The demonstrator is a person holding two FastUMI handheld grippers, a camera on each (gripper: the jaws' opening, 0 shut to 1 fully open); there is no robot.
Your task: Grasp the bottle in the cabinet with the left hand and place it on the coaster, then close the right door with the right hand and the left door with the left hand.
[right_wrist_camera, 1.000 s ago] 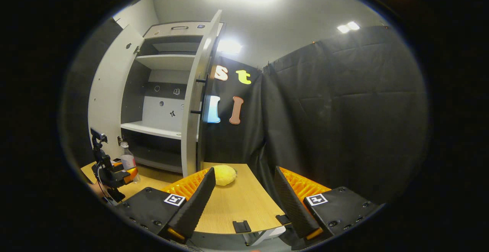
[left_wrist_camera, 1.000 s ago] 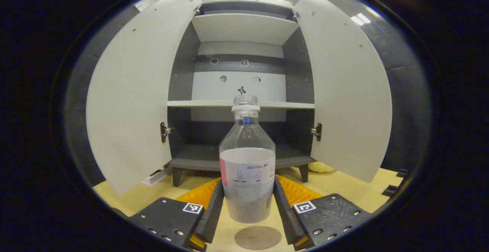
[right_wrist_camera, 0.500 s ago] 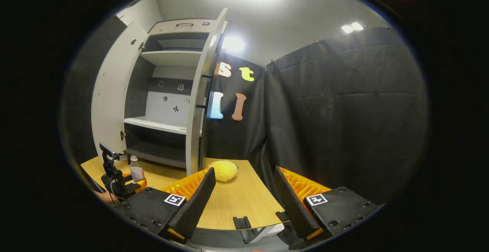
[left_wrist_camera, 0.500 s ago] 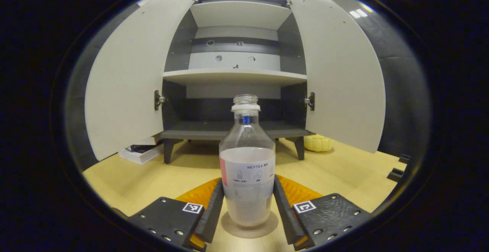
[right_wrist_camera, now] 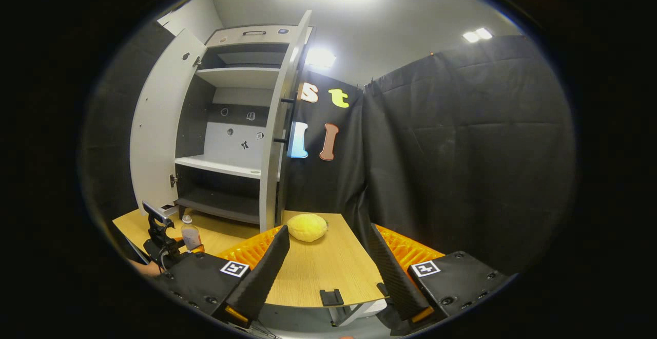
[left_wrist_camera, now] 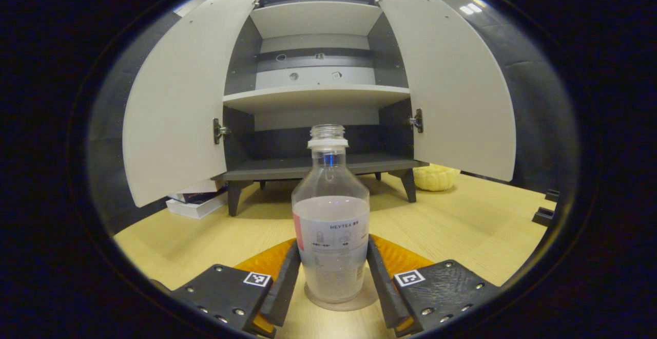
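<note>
Both doors open, bottle (left_wrist_camera: 330,226) now on coaster (left_wrist_camera: 341,303)

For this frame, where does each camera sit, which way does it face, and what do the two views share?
Left gripper view: rides the left gripper, low over the table, facing the open cabinet; its fingers flank the bottle on the coaster.
Right gripper view: rides the right gripper, off to the cabinet's right, facing its right door edge-on and the black cloth; its open fingers show.
Shared: cabinet, bottle, table, yellow plush, left gripper.
</note>
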